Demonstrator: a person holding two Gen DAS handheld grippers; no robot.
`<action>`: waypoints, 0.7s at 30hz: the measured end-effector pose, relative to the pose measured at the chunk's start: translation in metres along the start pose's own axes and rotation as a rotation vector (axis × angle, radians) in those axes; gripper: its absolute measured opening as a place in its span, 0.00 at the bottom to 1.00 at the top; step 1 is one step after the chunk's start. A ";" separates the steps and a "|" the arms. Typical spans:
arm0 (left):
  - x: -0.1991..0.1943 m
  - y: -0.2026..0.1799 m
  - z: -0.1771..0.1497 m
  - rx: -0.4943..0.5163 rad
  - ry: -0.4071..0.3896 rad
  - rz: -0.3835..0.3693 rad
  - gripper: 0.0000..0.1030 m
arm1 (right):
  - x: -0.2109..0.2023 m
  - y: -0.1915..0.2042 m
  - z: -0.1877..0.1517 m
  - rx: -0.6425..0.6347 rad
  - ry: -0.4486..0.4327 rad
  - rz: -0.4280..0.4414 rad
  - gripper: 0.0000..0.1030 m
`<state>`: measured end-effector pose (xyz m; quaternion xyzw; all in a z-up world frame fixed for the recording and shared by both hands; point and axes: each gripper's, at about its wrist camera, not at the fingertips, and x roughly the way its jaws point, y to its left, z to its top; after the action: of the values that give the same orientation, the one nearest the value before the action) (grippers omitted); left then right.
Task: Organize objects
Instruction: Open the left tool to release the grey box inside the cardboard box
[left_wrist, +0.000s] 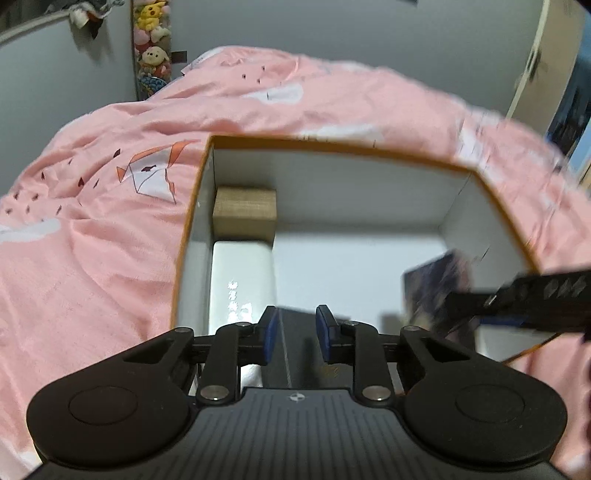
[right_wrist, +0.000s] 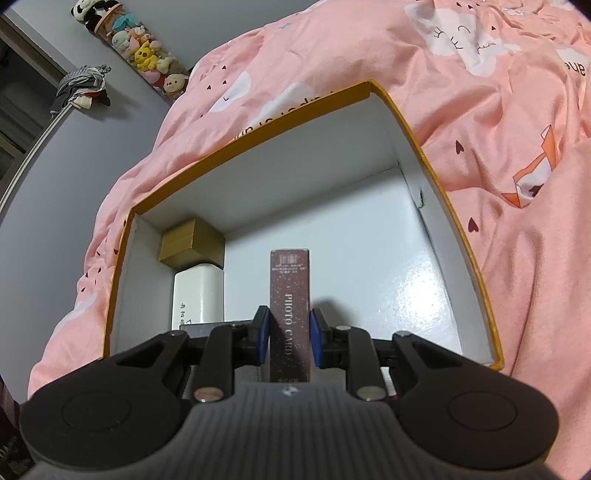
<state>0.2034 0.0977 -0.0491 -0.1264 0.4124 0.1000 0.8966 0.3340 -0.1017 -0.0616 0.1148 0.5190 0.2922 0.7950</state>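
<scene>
An open box with an orange rim (left_wrist: 332, 144) (right_wrist: 258, 133) and white inside lies on the pink bed. In its left corner sit a small brown carton (left_wrist: 244, 209) (right_wrist: 192, 243) and a white box (left_wrist: 242, 273) (right_wrist: 199, 295). My right gripper (right_wrist: 286, 338) is shut on a dark maroon "PHOTO CARD" box (right_wrist: 290, 291), held upright over the box floor; both show blurred in the left wrist view (left_wrist: 439, 288). My left gripper (left_wrist: 294, 332) is open over a dark flat object (left_wrist: 295, 369) at the box's near edge; whether it touches it I cannot tell.
A pink duvet (left_wrist: 92, 240) (right_wrist: 498, 110) with fox and cloud prints surrounds the box. A column of plush toys (left_wrist: 151, 44) (right_wrist: 147, 55) hangs on the grey wall behind. Clothes hang on a rail (right_wrist: 83, 86).
</scene>
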 end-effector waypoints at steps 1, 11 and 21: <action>-0.004 0.006 0.002 -0.033 -0.015 -0.023 0.29 | 0.001 0.001 0.000 -0.003 0.003 0.001 0.23; -0.017 0.041 0.009 -0.165 -0.054 -0.142 0.29 | 0.031 0.023 -0.003 -0.107 0.089 -0.031 0.23; 0.008 0.003 0.019 0.027 0.159 -0.032 0.27 | 0.028 0.019 0.001 -0.110 0.076 -0.060 0.23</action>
<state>0.2210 0.1069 -0.0438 -0.1283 0.4814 0.0694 0.8643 0.3362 -0.0700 -0.0734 0.0438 0.5352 0.3004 0.7883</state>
